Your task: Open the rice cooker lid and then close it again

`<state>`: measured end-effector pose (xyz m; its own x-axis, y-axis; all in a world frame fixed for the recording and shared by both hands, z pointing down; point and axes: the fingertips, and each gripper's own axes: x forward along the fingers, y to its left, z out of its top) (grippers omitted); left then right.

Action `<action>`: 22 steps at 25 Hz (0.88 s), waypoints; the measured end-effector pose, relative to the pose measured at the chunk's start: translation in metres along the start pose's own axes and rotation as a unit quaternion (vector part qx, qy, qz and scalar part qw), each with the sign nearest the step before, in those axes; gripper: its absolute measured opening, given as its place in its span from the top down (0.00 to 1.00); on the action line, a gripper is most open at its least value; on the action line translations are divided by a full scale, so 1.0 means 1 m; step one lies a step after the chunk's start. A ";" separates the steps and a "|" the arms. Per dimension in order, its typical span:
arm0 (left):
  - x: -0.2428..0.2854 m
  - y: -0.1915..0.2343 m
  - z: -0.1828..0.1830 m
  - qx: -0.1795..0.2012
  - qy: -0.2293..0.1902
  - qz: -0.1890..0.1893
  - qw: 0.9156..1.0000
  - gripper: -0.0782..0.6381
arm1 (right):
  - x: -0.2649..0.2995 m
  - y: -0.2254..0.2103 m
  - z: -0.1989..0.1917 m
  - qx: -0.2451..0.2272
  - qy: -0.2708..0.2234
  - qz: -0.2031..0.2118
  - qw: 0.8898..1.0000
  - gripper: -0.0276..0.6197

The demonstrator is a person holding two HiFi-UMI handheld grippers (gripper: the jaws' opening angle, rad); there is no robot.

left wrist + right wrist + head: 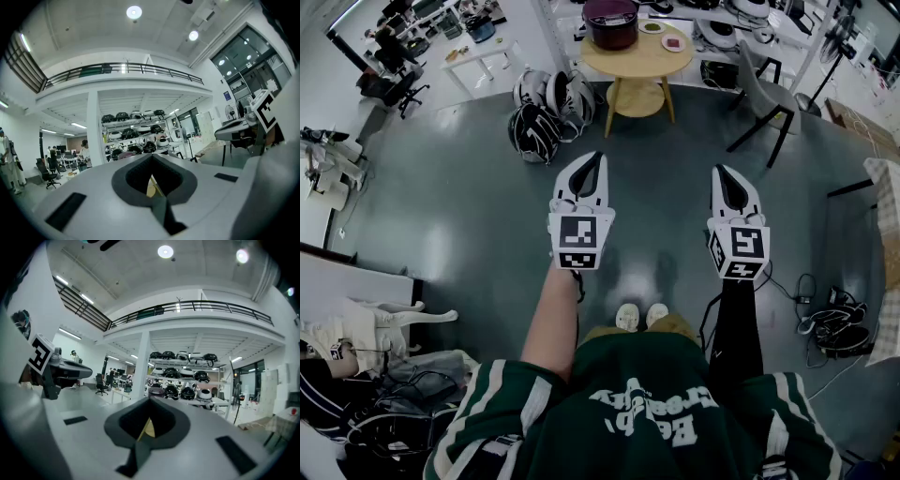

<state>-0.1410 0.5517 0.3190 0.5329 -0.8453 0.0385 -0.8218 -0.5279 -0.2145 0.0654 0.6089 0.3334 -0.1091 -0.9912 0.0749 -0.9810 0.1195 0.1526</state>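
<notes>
A dark maroon rice cooker [610, 23], lid down, stands on a round wooden table [637, 61] at the far end of the grey floor in the head view. I stand well short of it. My left gripper [598, 156] and right gripper [718, 171] are held out level side by side, pointing toward the table. Both are shut with nothing between the jaws. In the left gripper view the closed left gripper [152, 157] fills the lower frame. In the right gripper view the right gripper [150, 400] does the same, with the cooker [156, 391] small just beyond it.
Several black-and-white rice cookers [548, 108] lie on the floor left of the table. A grey chair [764, 94] stands to its right. Two small dishes [662, 35] share the tabletop. Cables [834, 323] lie at the right, clutter [366, 375] at lower left. Shelves of cookers [187, 376] stand behind.
</notes>
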 end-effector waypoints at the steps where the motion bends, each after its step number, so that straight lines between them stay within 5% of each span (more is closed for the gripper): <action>1: 0.003 -0.003 0.002 -0.002 -0.001 0.000 1.000 0.89 | 0.001 -0.003 -0.001 -0.001 0.001 0.002 1.000 0.95; 15: 0.035 -0.049 0.031 -0.011 -0.016 0.029 0.999 0.88 | 0.016 -0.066 -0.002 0.016 -0.029 0.039 0.999 0.95; 22: 0.051 -0.050 0.035 -0.023 -0.018 0.026 0.999 0.67 | 0.032 -0.072 0.003 0.016 -0.042 0.051 0.998 0.95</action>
<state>-0.0656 0.5379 0.2981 0.4954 -0.8687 -0.0073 -0.8567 -0.4871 -0.1698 0.1324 0.5683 0.3215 -0.2205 -0.9754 0.0058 -0.9685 0.2196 0.1177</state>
